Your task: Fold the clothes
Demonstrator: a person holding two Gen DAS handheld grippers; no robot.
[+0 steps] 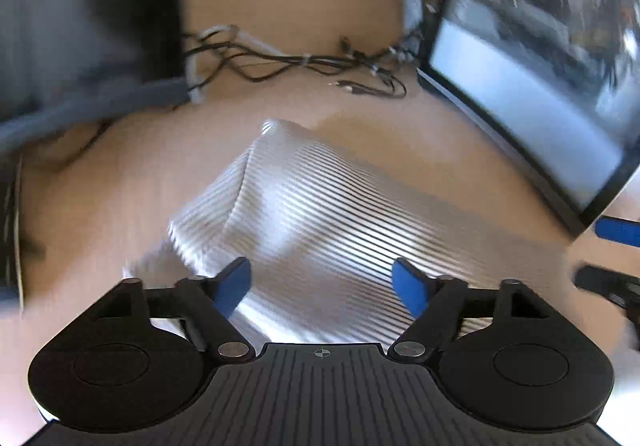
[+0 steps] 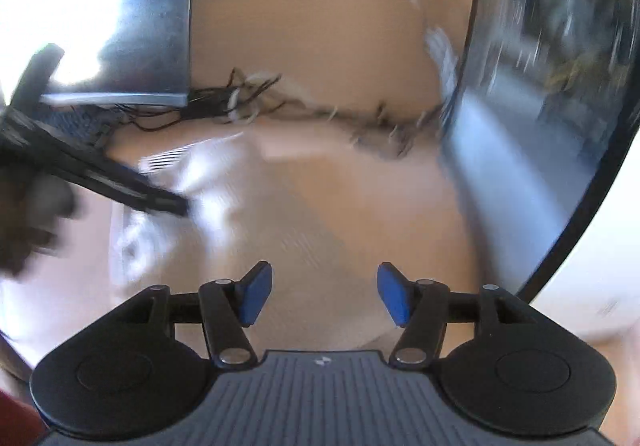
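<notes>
- The left gripper [image 1: 322, 286] stood with its blue pads [image 1: 234, 284] apart, nothing pinched between them.
- The striped garment [image 1: 304, 206] lay on the tan table [image 1: 100, 186] directly under and ahead of that gripper, its cloth showing in the gap between the pads and reaching out past both sides; whether the pads touched it could not be told.
- Beyond the garment, a tangle of cables [image 1: 296, 64] lay at the back, with a monitor [image 1: 532, 86] to the right.
- The right gripper [image 2: 324, 294] was likewise parted and empty, over bare table [image 2: 360, 206].
- From it, the garment [image 2: 192, 182] lay ahead to the left, blurred, well apart from its pads.
</notes>
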